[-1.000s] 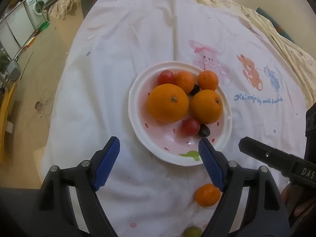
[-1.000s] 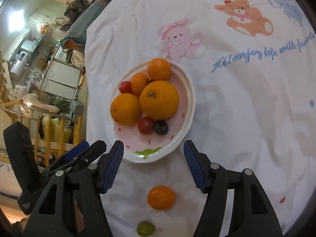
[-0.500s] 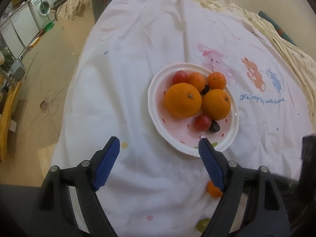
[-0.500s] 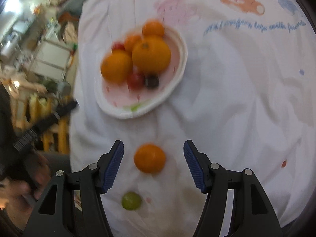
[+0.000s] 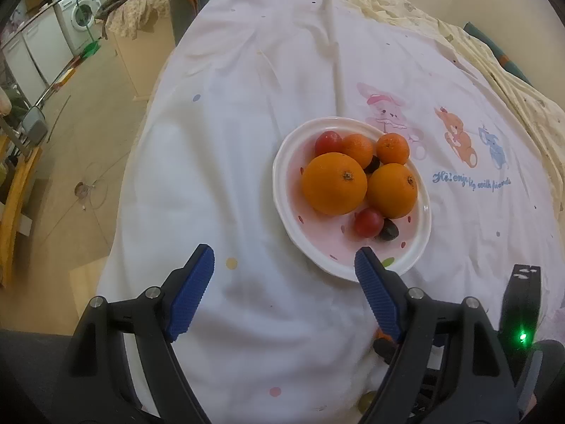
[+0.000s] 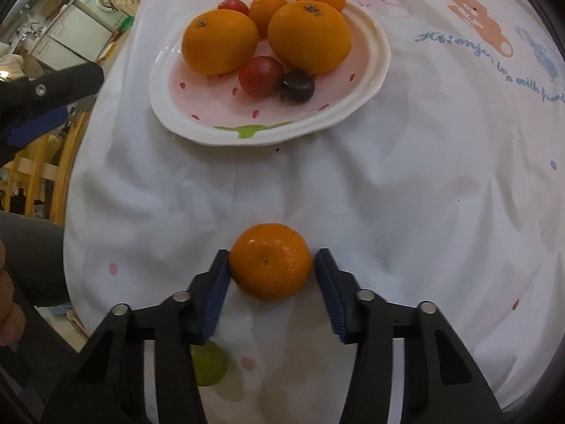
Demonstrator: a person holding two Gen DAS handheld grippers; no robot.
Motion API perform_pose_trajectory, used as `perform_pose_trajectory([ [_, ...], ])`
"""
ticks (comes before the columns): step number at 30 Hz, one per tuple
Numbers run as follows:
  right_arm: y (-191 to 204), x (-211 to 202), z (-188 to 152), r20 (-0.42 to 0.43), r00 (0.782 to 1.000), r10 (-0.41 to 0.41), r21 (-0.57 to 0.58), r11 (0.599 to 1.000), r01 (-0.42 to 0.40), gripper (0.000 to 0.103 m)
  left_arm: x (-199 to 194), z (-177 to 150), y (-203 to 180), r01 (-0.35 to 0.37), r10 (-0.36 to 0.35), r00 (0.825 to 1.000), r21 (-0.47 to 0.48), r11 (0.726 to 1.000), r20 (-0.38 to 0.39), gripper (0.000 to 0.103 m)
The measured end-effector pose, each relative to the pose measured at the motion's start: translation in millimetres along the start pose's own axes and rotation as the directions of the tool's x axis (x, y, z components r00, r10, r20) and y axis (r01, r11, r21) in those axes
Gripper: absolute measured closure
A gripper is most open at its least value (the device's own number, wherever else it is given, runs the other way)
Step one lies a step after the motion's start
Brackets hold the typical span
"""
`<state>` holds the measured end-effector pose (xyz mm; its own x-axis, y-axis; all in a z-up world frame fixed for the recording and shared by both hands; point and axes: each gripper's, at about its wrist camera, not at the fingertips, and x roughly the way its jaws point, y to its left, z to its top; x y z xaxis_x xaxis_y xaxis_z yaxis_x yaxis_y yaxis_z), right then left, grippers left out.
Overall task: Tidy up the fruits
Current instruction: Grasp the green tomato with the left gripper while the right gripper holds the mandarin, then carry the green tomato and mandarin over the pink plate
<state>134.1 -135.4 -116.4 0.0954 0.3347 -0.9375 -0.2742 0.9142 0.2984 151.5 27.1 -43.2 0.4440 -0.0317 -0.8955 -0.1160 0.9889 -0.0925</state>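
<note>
A white and pink plate [image 5: 282,190] [image 6: 374,67] on the white cloth holds two big oranges [image 5: 333,183] [image 6: 309,35], small mandarins, two red tomatoes and dark grapes. A loose mandarin [image 6: 270,260] lies on the cloth in front of the plate. My right gripper [image 6: 271,266] has its pads around it, the left pad touching, the right pad at its edge. A green grape [image 6: 210,362] lies behind the left finger. My left gripper [image 5: 284,272] is open and empty, to the near left of the plate.
The cloth-covered table drops off at the left to a tiled floor [image 5: 70,113] with cabinets and a washing machine [image 5: 79,14]. Cartoon prints and blue lettering [image 5: 471,180] mark the cloth to the right of the plate. A wooden rack [image 6: 42,173] stands left below.
My right gripper has come down and forward onto the loose mandarin and narrowed around it. My left gripper has drawn back to the left, away from the plate.
</note>
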Motion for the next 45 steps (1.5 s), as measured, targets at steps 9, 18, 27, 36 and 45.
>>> perform_pose_trajectory([
  [9,-49.2,-56.2,-5.9,0.146,0.987,0.074,0.123,0.988,-0.092,0.057,-14.2,-31.1,-16.0,0.051,-0.045,0.997,0.090,0.995,-0.068,0.024],
  [18,-80.6,-99.3,-23.0,0.275,0.953,0.125,0.215,0.958,-0.188,0.057,-10.5,-106.8,-68.4,0.135,-0.065,0.974,0.326,0.936,-0.216,0.024],
  [27,-74.9,-108.0,-20.5,0.301,0.938,0.170,0.196,0.952,-0.235,0.057,4.2,-139.0,-92.9,0.181,-0.064,0.958,0.416,0.891,-0.280,0.057],
  [36,-82.7,-112.3,-23.2,0.318,0.931,0.180,0.212,0.943,-0.255,0.057,-0.1,-141.4,-93.5,0.193,-0.086,0.962,0.417,0.888,-0.261,0.078],
  [45,-81.2,-109.5,-20.9,0.305,0.936,0.175,0.217,0.944,-0.247,0.057,-37.6,-98.8,-69.0,0.197,-0.146,0.975,0.345,0.918,-0.169,0.078],
])
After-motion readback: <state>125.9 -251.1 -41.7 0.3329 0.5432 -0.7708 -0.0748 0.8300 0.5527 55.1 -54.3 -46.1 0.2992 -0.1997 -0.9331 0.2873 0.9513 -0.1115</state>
